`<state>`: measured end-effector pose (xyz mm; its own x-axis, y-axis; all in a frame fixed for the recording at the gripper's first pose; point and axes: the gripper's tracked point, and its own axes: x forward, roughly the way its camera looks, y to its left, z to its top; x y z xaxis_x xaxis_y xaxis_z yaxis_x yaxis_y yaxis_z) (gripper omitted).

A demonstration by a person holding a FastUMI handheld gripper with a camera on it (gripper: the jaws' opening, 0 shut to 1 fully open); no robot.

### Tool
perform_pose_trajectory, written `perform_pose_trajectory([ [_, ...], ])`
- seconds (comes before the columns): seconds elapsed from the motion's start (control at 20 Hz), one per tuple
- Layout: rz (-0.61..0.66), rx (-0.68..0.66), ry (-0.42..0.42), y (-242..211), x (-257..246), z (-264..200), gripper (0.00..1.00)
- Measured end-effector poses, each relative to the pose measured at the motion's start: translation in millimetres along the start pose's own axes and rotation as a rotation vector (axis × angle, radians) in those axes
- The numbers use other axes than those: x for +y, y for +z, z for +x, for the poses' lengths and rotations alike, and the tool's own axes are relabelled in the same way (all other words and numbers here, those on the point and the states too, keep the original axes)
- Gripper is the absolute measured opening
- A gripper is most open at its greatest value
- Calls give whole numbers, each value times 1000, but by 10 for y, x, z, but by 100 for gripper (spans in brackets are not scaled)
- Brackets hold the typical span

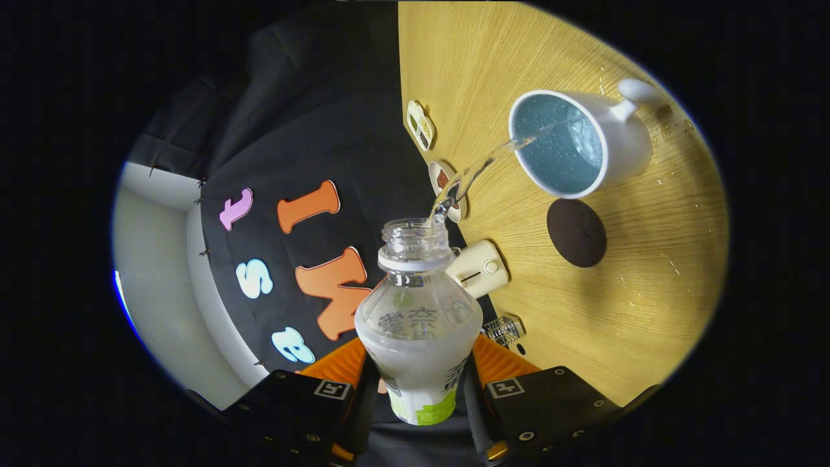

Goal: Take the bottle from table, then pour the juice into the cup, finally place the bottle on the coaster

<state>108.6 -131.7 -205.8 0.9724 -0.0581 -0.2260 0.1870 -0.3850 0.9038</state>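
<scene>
My gripper [418, 383] is shut on a clear plastic bottle [418, 324] with a white and green label, both orange fingers [340, 363] pressing its sides. The bottle is uncapped and tilted, so the whole view is rolled. A thin clear stream [480, 172] runs from its mouth into a white mug [587, 139] with a blue inside, which stands on the wooden table [648, 292] beyond the fingers. Liquid lies in the mug. A dark round coaster [576, 232] lies on the table just beside the mug, nearer to me.
Along the table's edge by the black cloth wall sit two small dishes [420, 124] with food, a cream box-shaped device [480, 267] and a small clear faceted object [504, 329]. Droplets speckle the wood around the mug.
</scene>
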Motion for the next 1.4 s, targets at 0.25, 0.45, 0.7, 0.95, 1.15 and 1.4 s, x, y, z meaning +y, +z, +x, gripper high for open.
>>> perform_pose_trajectory([
  [0.25, 22, -4, -1, 27, 19, 2, 61],
  [0.45, 44, 3, -3, -3, 42, -17, 61],
  [0.7, 74, 3, -3, -1, 51, -4, 61],
  [0.95, 98, 10, -6, 0, 60, -18, 61],
  [1.15, 124, 8, -6, 22, 91, -13, 61],
  [1.4, 156, 11, 4, 37, 136, -11, 61],
])
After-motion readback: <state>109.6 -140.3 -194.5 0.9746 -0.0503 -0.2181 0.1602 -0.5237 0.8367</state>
